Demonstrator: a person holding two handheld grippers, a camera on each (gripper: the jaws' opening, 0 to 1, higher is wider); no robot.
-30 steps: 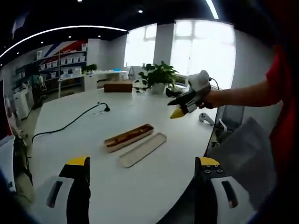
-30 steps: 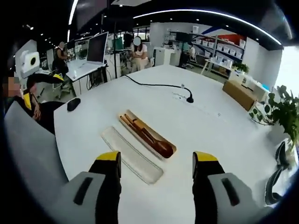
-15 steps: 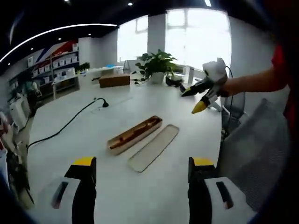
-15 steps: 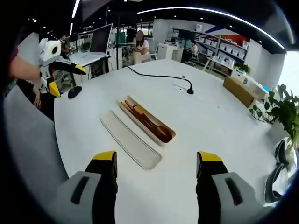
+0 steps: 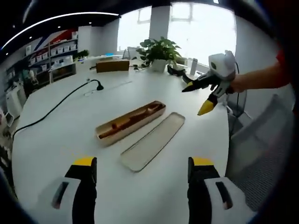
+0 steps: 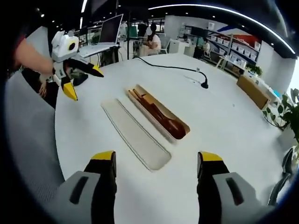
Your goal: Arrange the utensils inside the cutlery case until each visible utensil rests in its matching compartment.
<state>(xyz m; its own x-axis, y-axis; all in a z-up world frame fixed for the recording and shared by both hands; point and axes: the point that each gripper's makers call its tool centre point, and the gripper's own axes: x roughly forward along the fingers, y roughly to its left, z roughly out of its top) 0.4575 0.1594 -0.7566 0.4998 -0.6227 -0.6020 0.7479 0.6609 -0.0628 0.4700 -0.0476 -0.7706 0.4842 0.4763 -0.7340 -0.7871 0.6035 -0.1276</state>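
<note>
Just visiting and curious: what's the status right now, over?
Left gripper and right gripper both open, empty, above the table. Cutlery case open, brown utensils inside; lid flat beside it. Nothing in the way.

My left gripper [image 5: 138,168] hangs over the white table [image 5: 56,140], its two yellow-tipped jaws rising from six o'clock and standing wide apart with nothing between them. Just past them, near the middle of the view, the wooden cutlery case [image 5: 131,122] lies on the table, running toward two o'clock, with brown wooden utensils [image 5: 126,123] lying lengthwise inside it; I cannot tell them apart. Its pale lid [image 5: 153,141] lies flat just beside it on the right, parallel. At two o'clock my right gripper [image 5: 202,95] is in the air above the table's far edge, jaws parted. A black cable [image 5: 51,112] runs off toward nine o'clock. A potted plant [image 5: 159,51] stands at twelve o'clock.
</note>
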